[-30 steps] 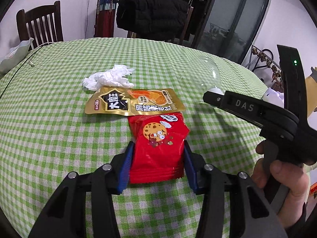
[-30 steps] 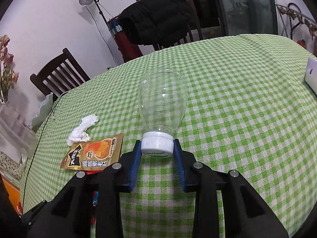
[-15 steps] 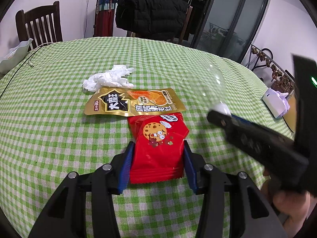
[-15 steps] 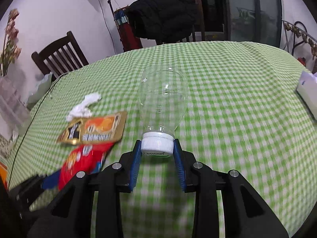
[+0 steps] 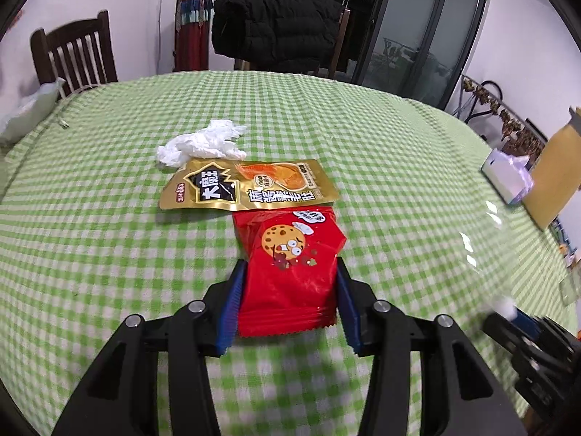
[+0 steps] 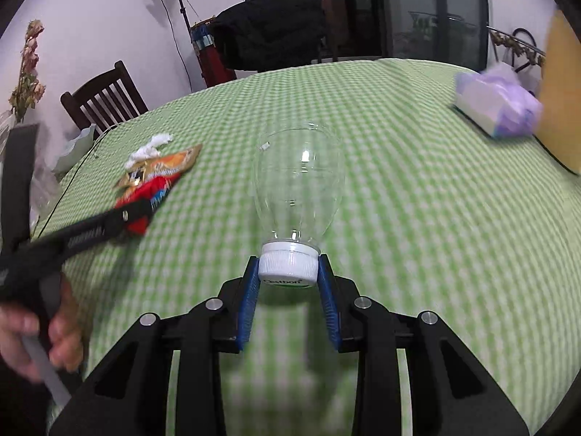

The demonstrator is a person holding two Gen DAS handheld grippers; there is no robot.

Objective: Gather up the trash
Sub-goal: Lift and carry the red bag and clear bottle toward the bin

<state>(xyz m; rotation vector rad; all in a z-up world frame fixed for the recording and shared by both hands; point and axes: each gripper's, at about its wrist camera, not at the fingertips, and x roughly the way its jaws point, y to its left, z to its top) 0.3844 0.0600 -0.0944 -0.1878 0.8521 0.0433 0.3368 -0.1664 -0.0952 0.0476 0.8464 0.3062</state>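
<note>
Green-and-white checked tablecloth (image 5: 109, 254) covers the whole big table, and all the trash sits on it. Behind the table a dark wooden chair (image 5: 78, 58) stands at the far left, and a puffy black coat (image 5: 276, 32) hangs over another chair at the far side. A yellow-brown board (image 6: 559, 87) stands at the right edge of the table, and a soft white and purple tissue pack (image 6: 497, 109) lies just beside it.

Next comes the left gripper (image 5: 288, 301). Its blue pads pinch the near end of a red cookie packet (image 5: 290, 269) from both sides. The packet has a cartoon cookie face on it. The person's left hand (image 6: 43, 330) squeezes the handle of that gripper, as the right wrist view shows.

The right gripper (image 6: 288, 276) pinches the white cap of a clear plastic bottle (image 6: 299, 185). The bottle points away from the camera, with its round body sticking out in front of the pads.

A gold snack bag (image 5: 247, 185) lies flat on the cloth, touching the far end of the red packet. A crumpled white tissue (image 5: 203, 141) lies just behind the gold bag, touching its far edge.
</note>
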